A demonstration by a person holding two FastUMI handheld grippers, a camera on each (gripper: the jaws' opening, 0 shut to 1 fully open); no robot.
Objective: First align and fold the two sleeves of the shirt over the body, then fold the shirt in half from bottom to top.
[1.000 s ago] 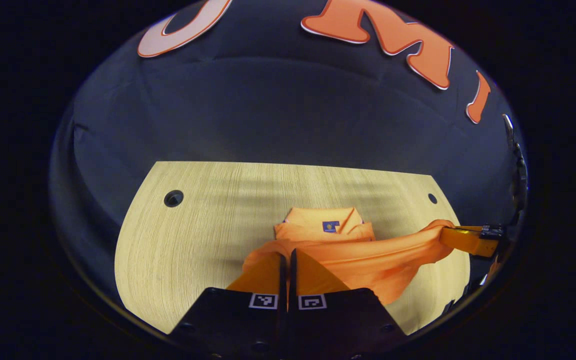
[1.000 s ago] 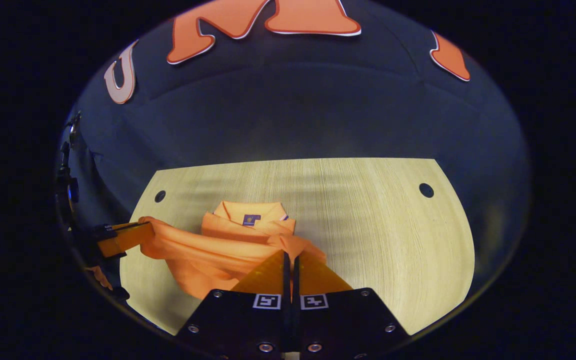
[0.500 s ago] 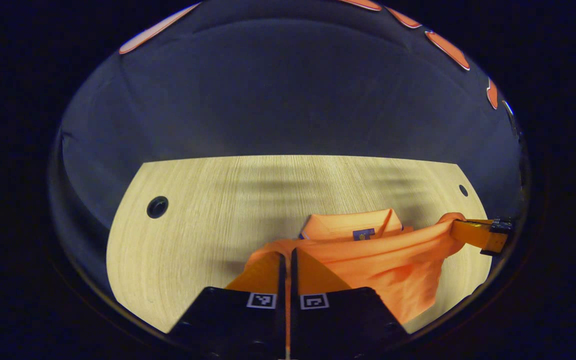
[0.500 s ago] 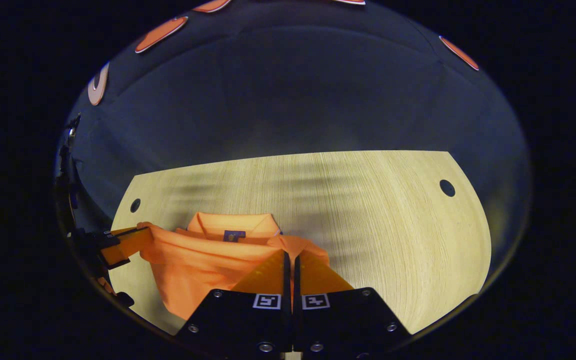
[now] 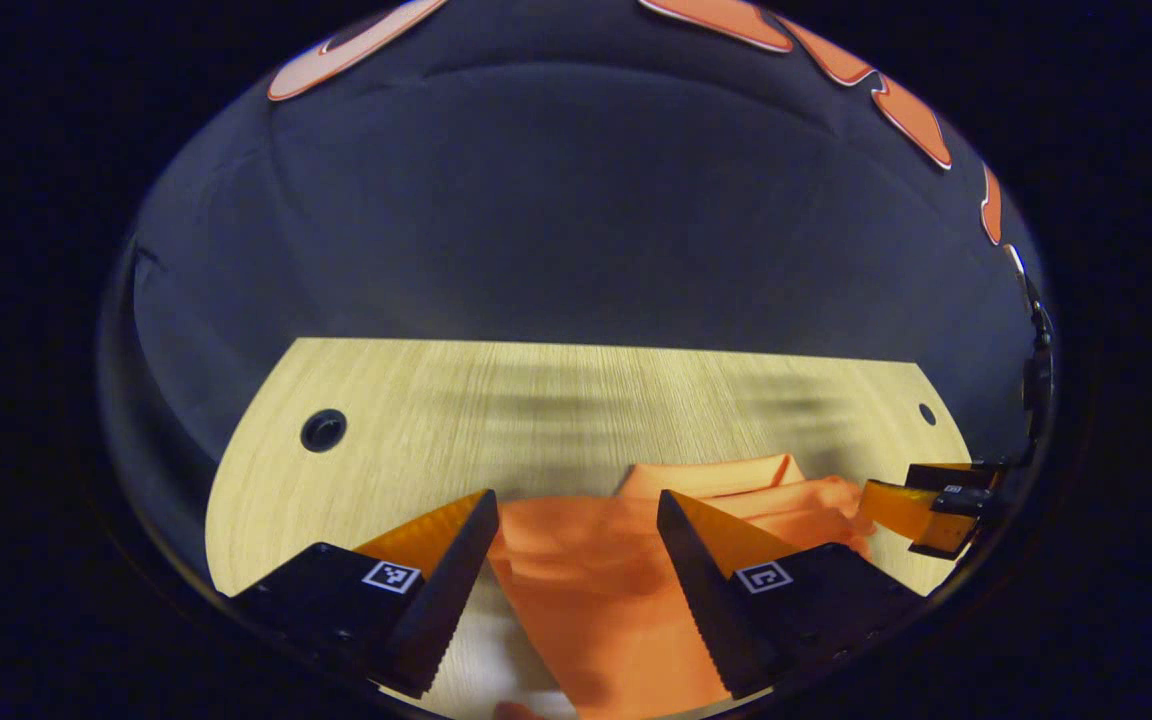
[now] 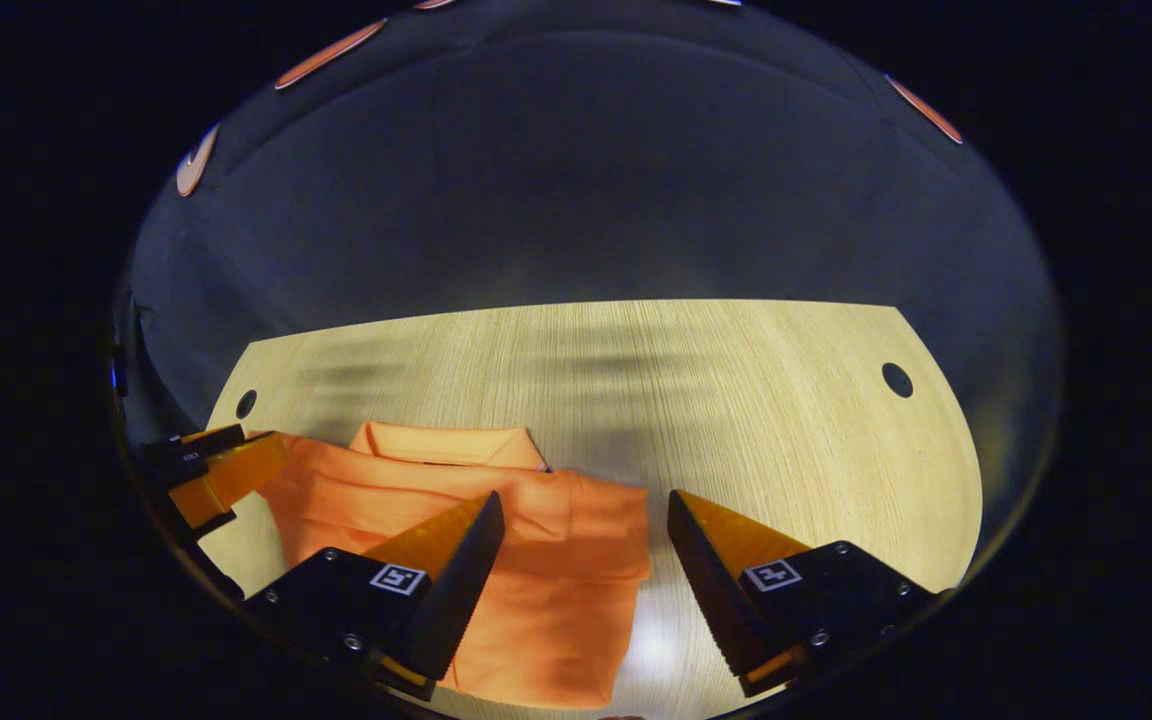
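An orange shirt (image 5: 596, 580) lies folded on the pale wooden table (image 5: 456, 420), its collar (image 5: 706, 475) at the far end. In the right gripper view the same shirt (image 6: 536, 560) lies flat at lower left, the collar (image 6: 446, 445) beyond it. My left gripper (image 5: 574, 515) stands open just over the shirt's near left corner, nothing between its fingers. My right gripper (image 6: 584, 510) is open over the shirt's right edge. Each view also shows the other gripper at its side, the right gripper (image 5: 921, 510) and the left gripper (image 6: 221, 470), open by the shirt.
The table has a round hole near each far corner, one hole (image 5: 322, 429) at left and one hole (image 6: 897, 379) at right. Bare wood (image 6: 786, 430) stretches to the right of the shirt. The dark cloth wall (image 5: 576, 220) rises behind the table.
Both grippers were shut on the shirt's lifted hem and carried it toward the collar. Now both have opened and the hem lies flat over the body, hiding the collar label.
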